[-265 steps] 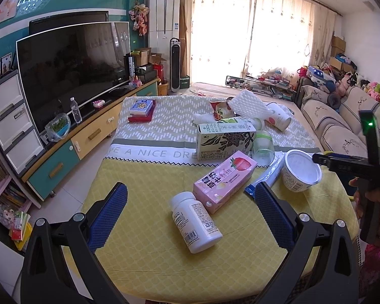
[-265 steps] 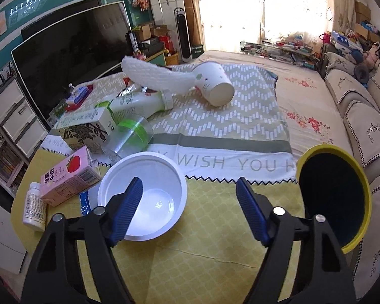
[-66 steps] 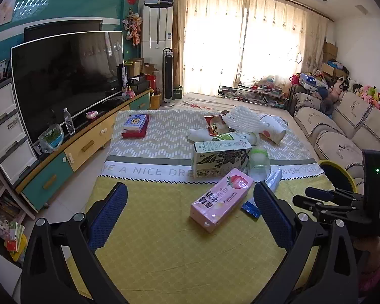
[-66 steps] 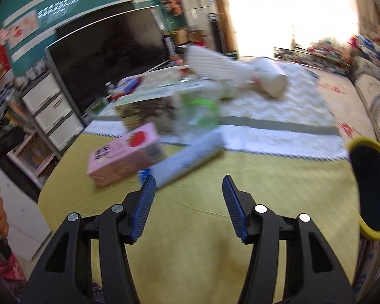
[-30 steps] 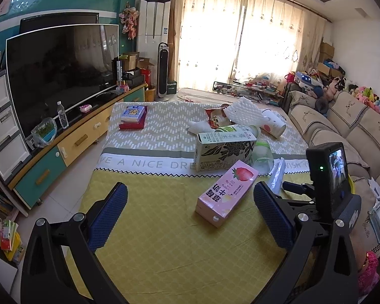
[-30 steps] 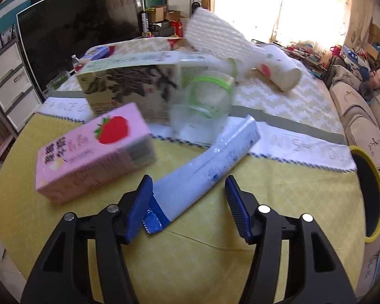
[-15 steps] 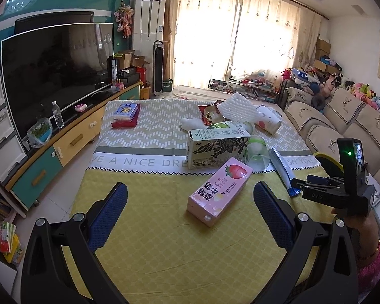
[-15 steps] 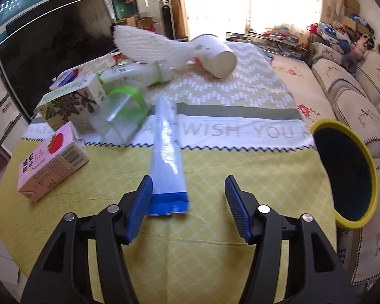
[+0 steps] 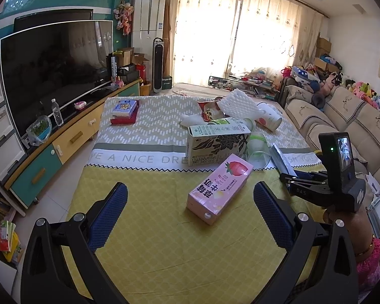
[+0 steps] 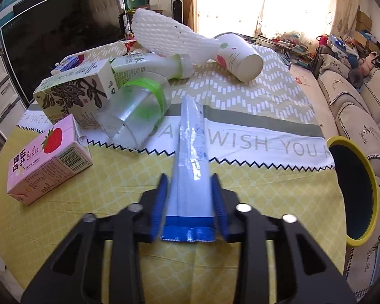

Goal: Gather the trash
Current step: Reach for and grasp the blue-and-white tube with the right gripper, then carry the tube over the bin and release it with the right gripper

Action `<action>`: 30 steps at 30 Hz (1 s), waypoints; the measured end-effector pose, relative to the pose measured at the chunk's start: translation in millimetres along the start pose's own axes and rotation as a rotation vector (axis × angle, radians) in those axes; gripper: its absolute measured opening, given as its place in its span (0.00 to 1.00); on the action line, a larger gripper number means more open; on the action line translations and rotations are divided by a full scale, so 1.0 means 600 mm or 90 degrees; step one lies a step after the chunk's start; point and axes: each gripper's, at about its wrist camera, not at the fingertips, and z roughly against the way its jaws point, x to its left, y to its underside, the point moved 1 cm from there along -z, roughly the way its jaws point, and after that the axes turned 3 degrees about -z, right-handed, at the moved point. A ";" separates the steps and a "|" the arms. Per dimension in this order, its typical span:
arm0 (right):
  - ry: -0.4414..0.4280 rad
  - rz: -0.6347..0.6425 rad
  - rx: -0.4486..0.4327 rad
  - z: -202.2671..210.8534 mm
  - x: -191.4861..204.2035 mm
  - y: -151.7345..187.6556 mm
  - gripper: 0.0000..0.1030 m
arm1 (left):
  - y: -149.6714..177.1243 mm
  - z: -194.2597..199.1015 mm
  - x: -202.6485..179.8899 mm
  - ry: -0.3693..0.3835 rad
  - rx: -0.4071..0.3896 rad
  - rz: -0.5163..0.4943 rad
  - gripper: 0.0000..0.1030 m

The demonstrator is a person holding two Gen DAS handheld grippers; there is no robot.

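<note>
My right gripper [image 10: 189,192] is shut on the blue end of a long white-and-blue wrapper [image 10: 191,152] that lies pointing away over the table; the wrapper also shows in the left wrist view [image 9: 280,160] beside that gripper [image 9: 287,179]. A yellow-rimmed trash bin [image 10: 354,190] stands off the table's right edge. A pink strawberry milk carton [image 9: 220,187] lies ahead of my left gripper [image 9: 190,202], which is open and empty above the yellow cloth.
Beyond lie a clear plastic cup with green band [image 10: 136,112], a patterned carton [image 10: 76,91], a white bottle [image 10: 149,64], a paper cup [image 10: 238,57], white foam netting [image 10: 169,35] and books [image 9: 124,111]. A sofa [image 9: 347,116] runs along the right, a TV cabinet [image 9: 63,139] on the left.
My right gripper has closed its fingers on the wrapper's blue end; half a second ago it was open around it. The left gripper stays open.
</note>
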 end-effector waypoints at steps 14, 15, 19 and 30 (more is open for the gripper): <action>-0.068 -0.045 -0.011 0.041 -0.039 0.019 0.24 | -0.004 -0.006 -0.015 0.002 0.008 -0.013 0.95; -0.073 -0.047 -0.015 0.048 -0.041 0.020 0.24 | -0.005 -0.007 -0.017 0.002 0.009 -0.014 0.95; -0.094 -0.055 -0.034 0.076 -0.052 0.020 0.24 | -0.007 -0.010 -0.026 0.003 0.012 -0.020 0.95; -0.055 -0.143 -0.093 0.134 -0.177 0.020 0.24 | -0.018 -0.027 -0.065 0.021 0.019 -0.045 0.95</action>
